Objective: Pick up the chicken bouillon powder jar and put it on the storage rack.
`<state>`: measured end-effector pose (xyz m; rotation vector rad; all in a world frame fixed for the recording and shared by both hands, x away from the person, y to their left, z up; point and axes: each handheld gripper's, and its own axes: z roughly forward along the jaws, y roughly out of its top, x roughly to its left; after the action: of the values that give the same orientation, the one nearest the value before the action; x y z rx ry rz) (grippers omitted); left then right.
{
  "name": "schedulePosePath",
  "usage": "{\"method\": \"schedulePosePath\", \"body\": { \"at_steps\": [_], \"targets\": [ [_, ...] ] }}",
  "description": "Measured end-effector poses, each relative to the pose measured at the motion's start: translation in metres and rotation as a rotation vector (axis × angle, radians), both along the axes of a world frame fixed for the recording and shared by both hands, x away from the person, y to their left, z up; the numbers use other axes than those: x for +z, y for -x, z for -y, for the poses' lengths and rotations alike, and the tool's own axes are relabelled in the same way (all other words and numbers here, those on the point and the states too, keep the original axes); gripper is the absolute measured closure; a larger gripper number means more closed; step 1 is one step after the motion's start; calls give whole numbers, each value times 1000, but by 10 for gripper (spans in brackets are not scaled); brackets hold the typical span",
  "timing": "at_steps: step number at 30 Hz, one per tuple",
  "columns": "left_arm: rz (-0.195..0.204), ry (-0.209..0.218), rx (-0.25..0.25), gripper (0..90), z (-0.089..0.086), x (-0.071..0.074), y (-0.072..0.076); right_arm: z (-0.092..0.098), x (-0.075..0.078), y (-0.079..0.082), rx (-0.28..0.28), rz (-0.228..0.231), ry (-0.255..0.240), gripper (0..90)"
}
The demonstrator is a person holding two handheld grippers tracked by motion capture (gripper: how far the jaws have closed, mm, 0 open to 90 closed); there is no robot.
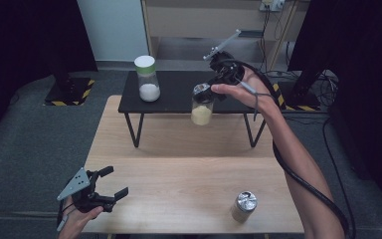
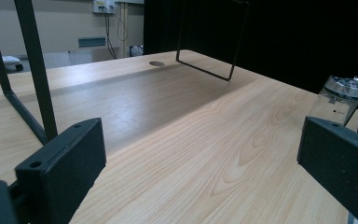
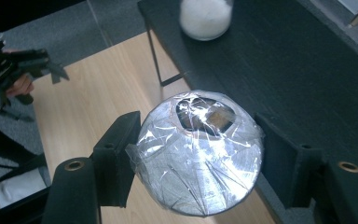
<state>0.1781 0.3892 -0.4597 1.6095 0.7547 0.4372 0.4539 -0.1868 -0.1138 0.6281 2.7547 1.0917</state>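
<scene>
Overhead, foil-capped jar (image 1: 202,107) in right tool (image 1: 210,92).

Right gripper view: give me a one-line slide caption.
Right gripper clamps a foil-topped jar above the black shelf's front edge, near a jar of white powder.

No text, brand, number or label can be read on anything here. The only sign-like marking is the yellow-and-black hazard striping (image 1: 69,94) on the floor, far off beyond the left gripper (image 1: 110,182), and it carries no words.
</scene>
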Motion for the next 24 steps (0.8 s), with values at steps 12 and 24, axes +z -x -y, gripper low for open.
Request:
{"method": "schedulePosePath", "body": {
  "at_steps": [12,24],
  "targets": [
    [2,1,-3,0,0,0,0,-15,2,-22,-62,-10,14,349],
    [0,13,-6,0,-1,-1,-1,-19,2,-46,-173,-23,-7,349]
  ]
}}
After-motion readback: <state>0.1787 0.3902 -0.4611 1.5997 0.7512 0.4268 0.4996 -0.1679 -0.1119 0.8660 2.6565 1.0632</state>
